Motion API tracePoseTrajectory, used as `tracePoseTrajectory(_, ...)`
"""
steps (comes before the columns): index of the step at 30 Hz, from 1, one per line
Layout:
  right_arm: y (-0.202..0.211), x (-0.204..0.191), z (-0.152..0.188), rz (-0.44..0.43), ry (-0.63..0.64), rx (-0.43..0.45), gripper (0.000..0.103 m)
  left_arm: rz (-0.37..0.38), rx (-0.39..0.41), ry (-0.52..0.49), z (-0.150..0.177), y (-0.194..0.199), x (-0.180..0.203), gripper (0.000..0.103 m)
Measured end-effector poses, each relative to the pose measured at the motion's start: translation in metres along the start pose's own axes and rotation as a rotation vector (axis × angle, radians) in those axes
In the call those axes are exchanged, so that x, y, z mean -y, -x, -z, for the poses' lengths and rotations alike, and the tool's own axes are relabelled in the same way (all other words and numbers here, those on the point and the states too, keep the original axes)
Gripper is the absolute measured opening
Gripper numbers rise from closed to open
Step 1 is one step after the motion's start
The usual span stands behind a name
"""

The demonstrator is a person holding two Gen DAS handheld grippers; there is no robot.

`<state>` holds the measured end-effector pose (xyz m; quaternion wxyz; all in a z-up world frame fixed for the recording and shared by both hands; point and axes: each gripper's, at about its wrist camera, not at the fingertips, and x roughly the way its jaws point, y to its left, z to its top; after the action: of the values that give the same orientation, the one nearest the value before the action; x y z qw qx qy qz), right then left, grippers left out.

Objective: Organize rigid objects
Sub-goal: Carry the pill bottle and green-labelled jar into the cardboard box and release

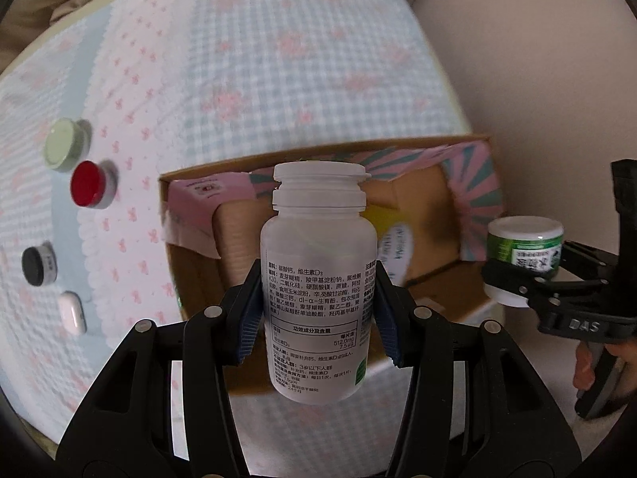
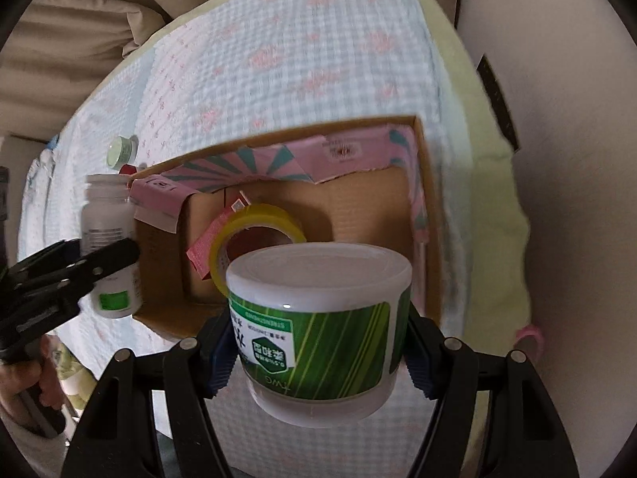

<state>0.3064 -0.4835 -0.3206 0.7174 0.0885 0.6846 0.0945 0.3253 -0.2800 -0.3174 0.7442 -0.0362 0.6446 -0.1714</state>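
Observation:
My left gripper is shut on a white pill bottle, held upright in front of an open cardboard box. My right gripper is shut on a white jar with a green label, held upside down above the box's near edge. Inside the box lies a yellow tape roll. The right gripper and jar show at the right of the left wrist view. The left gripper and bottle show at the left of the right wrist view.
The box sits on a checked blue and pink bedspread. On it at the left lie a green-lidded jar, a red-lidded jar, a black-lidded jar and a small white case. A pale wall is on the right.

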Motion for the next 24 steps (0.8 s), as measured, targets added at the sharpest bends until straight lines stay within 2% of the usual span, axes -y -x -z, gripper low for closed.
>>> tracePoseTrajectory(2, -0.014, 0.003, 0.001, -0.004, 0.009, 0.003, 0.066, -0.045, -0.016, 0.012, -0.002, -0.013, -0.002, 0.046)
tracePoseTrajectory(6, -0.034, 0.003, 0.002, 0.007, 0.039, -0.003, 0.066, -0.083, -0.038, 0.016, -0.005, -0.032, -0.008, 0.046)
tracePoseTrajectory(8, -0.040, 0.004, 0.003, -0.010, 0.041, 0.004, 0.066, -0.100, -0.044, 0.014, -0.006, -0.038, -0.007, 0.046)
tracePoseTrajectory(11, -0.046, 0.001, 0.005, 0.020, 0.078, 0.021, 0.066, -0.098, -0.055, 0.015, -0.007, -0.042, -0.007, 0.046)
tracePoseTrajectory(19, -0.055, -0.009, 0.006, 0.094, 0.190, 0.018, 0.067, -0.156, -0.081, -0.094, -0.015, -0.040, 0.002, 0.048)
tracePoseTrajectory(20, -0.055, -0.009, 0.006, 0.098, 0.186, 0.025, 0.067, -0.155, -0.084, -0.099, -0.016, -0.037, 0.003, 0.069)
tracePoseTrajectory(21, -0.054, -0.008, 0.006, 0.091, 0.180, 0.035, 0.078, -0.158, -0.068, -0.106, -0.018, -0.031, 0.005, 0.101)
tracePoseTrajectory(22, -0.052, -0.007, 0.006, 0.085, 0.172, 0.048, 0.102, -0.161, -0.048, -0.113, -0.019, -0.025, 0.005, 0.103)
tracePoseTrajectory(24, -0.045, -0.009, 0.005, 0.063, 0.173, 0.071, 0.103, -0.171, -0.031, -0.119, -0.019, -0.019, 0.004, 0.103)
